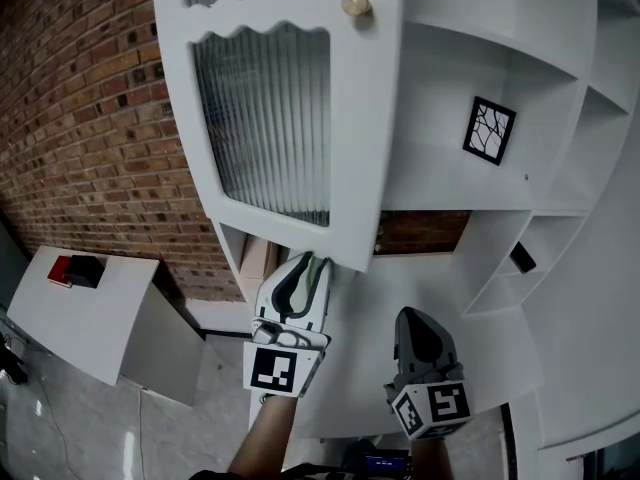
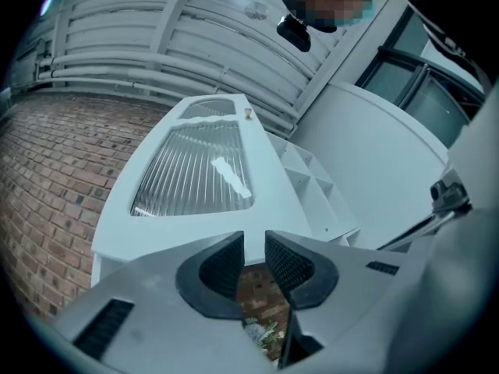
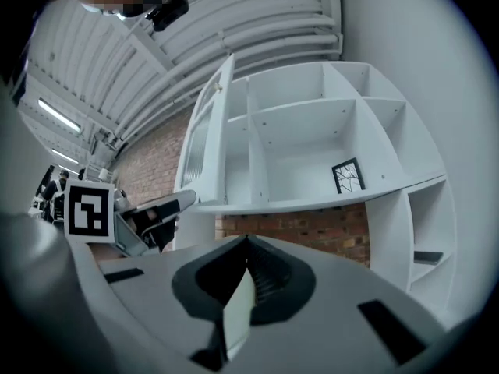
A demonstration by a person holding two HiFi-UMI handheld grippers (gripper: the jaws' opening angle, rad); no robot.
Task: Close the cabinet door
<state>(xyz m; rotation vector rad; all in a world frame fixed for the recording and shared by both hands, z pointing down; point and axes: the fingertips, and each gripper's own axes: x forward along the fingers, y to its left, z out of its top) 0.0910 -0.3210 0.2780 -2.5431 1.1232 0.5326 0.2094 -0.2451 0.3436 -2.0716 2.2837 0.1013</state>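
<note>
The white cabinet (image 1: 520,68) stands before me with its tall door (image 1: 360,118) swung out from the left side, long axis upright and free edge pointing towards me. I judge the door stiff and light on its hinges. Its ribbed glass panel (image 1: 265,118) looks fragile and the paint slippery, so I would push on the lower frame, because the brass knob (image 1: 355,5) sits high. My left hand-held gripper (image 1: 303,263) is just under the door's bottom edge, jaws slightly apart and holding nothing; my right hand-held gripper (image 1: 420,323) hangs lower, jaws together.
</note>
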